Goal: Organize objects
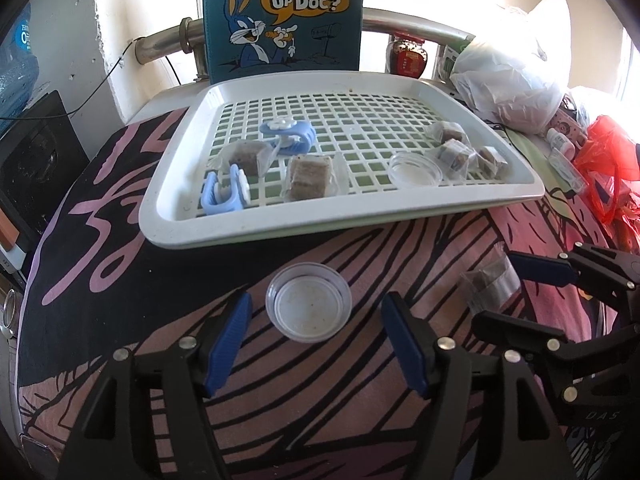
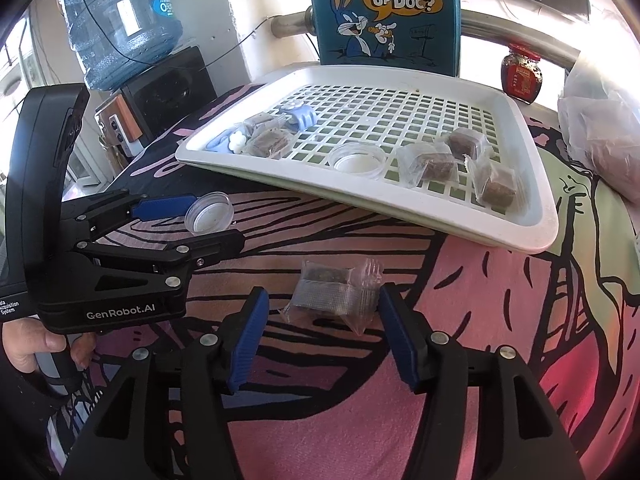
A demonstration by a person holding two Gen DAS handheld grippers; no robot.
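Observation:
A small clear round dish [image 1: 309, 307] lies on the pink-and-black cloth between the spread fingers of my left gripper [image 1: 316, 304], which is open around it without touching. A wrapped brown block [image 2: 334, 294] lies on the cloth between the fingertips of my right gripper [image 2: 320, 300], also open. The white slotted tray [image 1: 180, 216] holds two blue clips [image 1: 288, 136], several wrapped brown blocks [image 1: 310, 178] and another clear dish [image 1: 415, 169]. In the right wrist view the left gripper [image 2: 208, 222] straddles the dish [image 2: 209, 213].
A teal cartoon panel [image 1: 282, 16] stands behind the tray. White plastic bags [image 1: 516, 76], a red bag [image 1: 608, 160] and a red jar [image 2: 521, 74] sit at the right. A water bottle [image 2: 120, 20] and a black speaker [image 2: 168, 88] stand at the left.

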